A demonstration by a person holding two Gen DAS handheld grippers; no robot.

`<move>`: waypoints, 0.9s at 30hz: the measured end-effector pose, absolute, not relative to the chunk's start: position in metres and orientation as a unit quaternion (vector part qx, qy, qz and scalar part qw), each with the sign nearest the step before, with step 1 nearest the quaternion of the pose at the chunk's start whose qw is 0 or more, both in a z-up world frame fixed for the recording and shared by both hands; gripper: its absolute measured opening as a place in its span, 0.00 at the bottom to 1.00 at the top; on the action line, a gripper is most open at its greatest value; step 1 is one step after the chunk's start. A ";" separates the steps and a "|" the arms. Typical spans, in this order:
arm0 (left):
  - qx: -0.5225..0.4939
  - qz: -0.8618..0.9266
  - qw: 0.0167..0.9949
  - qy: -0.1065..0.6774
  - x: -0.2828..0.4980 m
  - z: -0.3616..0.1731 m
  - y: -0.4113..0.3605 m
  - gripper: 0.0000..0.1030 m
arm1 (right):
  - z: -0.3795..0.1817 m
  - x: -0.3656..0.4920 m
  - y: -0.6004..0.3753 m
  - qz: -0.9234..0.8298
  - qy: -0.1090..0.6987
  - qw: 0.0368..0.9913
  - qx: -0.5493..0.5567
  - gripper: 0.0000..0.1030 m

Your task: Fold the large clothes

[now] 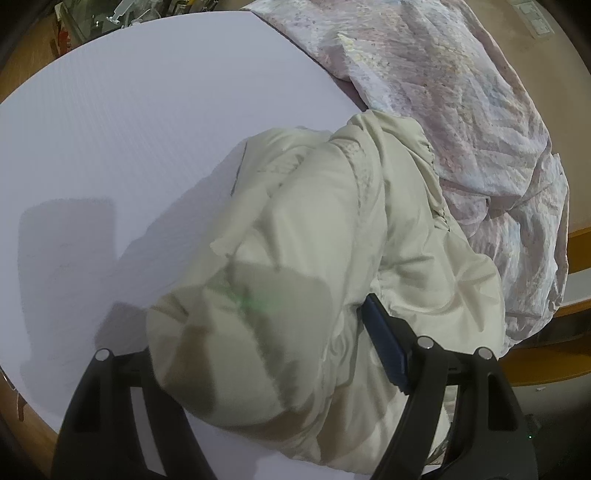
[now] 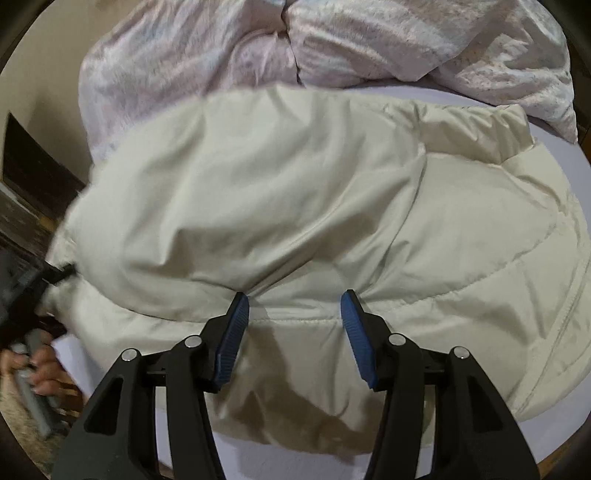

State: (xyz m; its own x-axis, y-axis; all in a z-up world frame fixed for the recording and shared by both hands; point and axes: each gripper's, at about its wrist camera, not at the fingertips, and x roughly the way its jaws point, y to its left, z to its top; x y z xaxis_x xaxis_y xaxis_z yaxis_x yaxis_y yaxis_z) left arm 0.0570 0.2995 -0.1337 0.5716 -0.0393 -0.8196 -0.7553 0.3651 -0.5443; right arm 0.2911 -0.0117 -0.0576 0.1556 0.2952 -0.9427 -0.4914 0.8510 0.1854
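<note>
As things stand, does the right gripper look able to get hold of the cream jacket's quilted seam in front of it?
Probably yes. The right gripper points down at the cream jacket with its blue pads apart and their tips pressing into the fabric either side of the seam. Nothing lies between them but jacket.

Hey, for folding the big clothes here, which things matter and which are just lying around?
Part of the job:
- cream puffy jacket, on the white board
- left gripper, bunched jacket between its fingers
- right gripper, fingertips pressing into the jacket
- pale pink patterned cloth, maybe next to fold

Just lying about:
- clutter past the board's far edge
</note>
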 end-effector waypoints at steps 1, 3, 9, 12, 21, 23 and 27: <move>-0.508 0.246 0.727 0.391 0.058 -0.134 0.299 0.75 | -0.061 0.290 -0.009 0.260 0.592 0.757 -0.095 0.54; -0.508 0.247 0.727 0.389 0.059 -0.134 0.299 0.75 | -0.067 0.288 -0.002 0.261 0.583 0.760 -0.119 0.54; -0.508 0.247 0.735 0.375 0.063 -0.130 0.299 0.62 | -0.076 0.288 0.001 0.268 0.573 0.764 -0.129 0.54; -0.501 0.237 0.748 0.365 0.064 -0.123 0.297 0.41 | -0.077 0.289 0.000 0.271 0.572 0.764 -0.124 0.54; -0.492 0.178 0.793 0.312 0.071 -0.072 0.286 0.29 | -0.079 0.290 0.002 0.275 0.571 0.763 -0.124 0.54; -0.479 0.157 0.810 0.301 0.075 -0.056 0.278 0.28 | -0.079 0.290 0.003 0.276 0.571 0.763 -0.124 0.54; -0.446 0.107 0.843 0.280 0.090 -0.019 0.254 0.28 | -0.079 0.289 0.003 0.276 0.571 0.763 -0.123 0.54</move>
State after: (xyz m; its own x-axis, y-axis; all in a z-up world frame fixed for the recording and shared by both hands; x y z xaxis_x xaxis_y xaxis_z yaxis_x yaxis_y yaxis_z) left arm 0.0902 0.2543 -0.0194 0.8200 -0.0688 -0.5681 -0.4305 0.5799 -0.6916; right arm 0.2894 0.0028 -0.0794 0.1954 0.2806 -0.9397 -0.5608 0.8180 0.1277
